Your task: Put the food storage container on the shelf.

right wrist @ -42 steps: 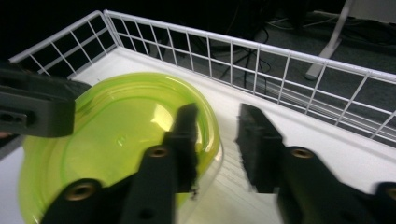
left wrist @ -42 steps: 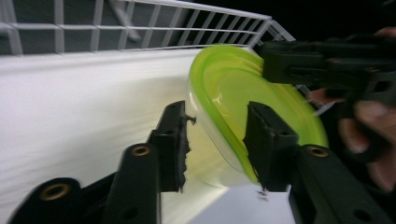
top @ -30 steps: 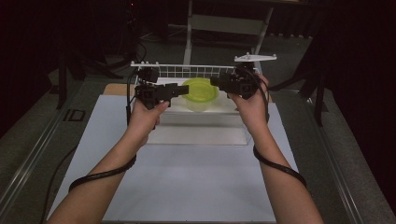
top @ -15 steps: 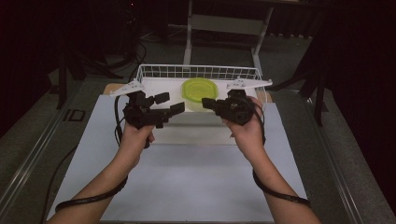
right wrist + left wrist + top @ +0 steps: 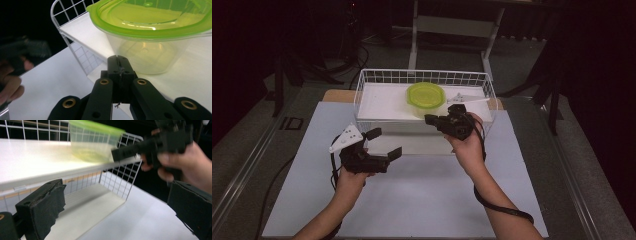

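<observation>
Container (image 5: pixel 425 95) with green lid sits on the wire basket's (image 5: pixel 362 95) shelf at the table's far edge; my left claw (image 5: pixel 384 145) gapes, right claw (image 5: pixel 430 119) pressed together, both empty—placement looks finished.

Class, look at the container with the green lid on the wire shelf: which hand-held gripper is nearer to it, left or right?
Right. The right hand-held gripper, shut, sits just in front of the container. The left hand-held gripper, open, is farther back, low over the table.
</observation>
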Tool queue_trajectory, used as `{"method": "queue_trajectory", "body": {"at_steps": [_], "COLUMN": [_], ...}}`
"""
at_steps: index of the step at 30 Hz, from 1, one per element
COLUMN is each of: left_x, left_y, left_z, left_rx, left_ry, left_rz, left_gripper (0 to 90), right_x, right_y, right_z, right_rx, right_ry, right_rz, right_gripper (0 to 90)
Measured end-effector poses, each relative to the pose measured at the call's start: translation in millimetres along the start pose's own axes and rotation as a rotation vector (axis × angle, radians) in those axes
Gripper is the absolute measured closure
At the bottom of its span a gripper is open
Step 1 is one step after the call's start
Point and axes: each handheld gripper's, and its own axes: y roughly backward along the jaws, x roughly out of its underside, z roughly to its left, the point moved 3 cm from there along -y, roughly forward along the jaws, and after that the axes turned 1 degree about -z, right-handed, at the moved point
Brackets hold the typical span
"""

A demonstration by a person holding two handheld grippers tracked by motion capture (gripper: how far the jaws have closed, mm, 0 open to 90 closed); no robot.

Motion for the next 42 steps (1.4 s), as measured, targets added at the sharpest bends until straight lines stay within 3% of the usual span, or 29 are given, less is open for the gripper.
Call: {"method": "queue_trajectory", "body": {"at_steps": [9, 13, 18, 25, 28, 34, 37, 39, 42], "left_x": [9.4, 10.6, 13.7, 12.1, 10.5, 4.8, 2.7, 1.7, 0.4], "left_y": [5.6, 7.3, 6.1, 8.5, 9.6, 13.2, 13.3, 13.5, 15.0], "left_z": [-17.2, -16.9, -15.1, -17.3, -19.1, -23.6, -26.1, -27.5, -29.8], "left_rx": [0.019, 0.026, 0.027, 0.035, 0.057, 0.073, 0.085, 0.089, 0.093], "left_ry": [-0.061, -0.040, -0.030, -0.048, -0.052, -0.066, -0.078, -0.082, -0.087], "left_rz": [-0.029, -0.061, -0.048, -0.036, -0.034, -0.039, -0.016, -0.010, -0.017], "left_gripper": [1.8, 1.8, 1.8, 1.8, 1.8, 1.8, 1.8, 1.8, 1.8], "right_x": [-7.6, -10.5, -11.1, -4.1, -0.2, 10.9, 19.0, 25.0, 31.7], "right_y": [-9.3, -13.4, -13.0, 4.9, 13.3, 27.3, 29.8, 30.7, 33.0], "right_z": [-7.3, -11.1, -13.4, -0.1, 7.7, 24.0, 31.8, 35.6, 37.9], "right_rx": [0.024, 0.034, 0.036, -0.006, -0.020, -0.030, -0.044, -0.057, -0.070], "right_ry": [-0.018, -0.020, -0.028, 0.006, 0.028, 0.078, 0.108, 0.127, 0.117], "right_rz": [-0.004, 0.004, 0.002, -0.032, -0.050, -0.089, -0.087, -0.069, -0.083], "right_gripper": [89.9, 89.8, 89.4, 81.6, 72.9, 44.6, 31.7, 26.0, 20.2]}}
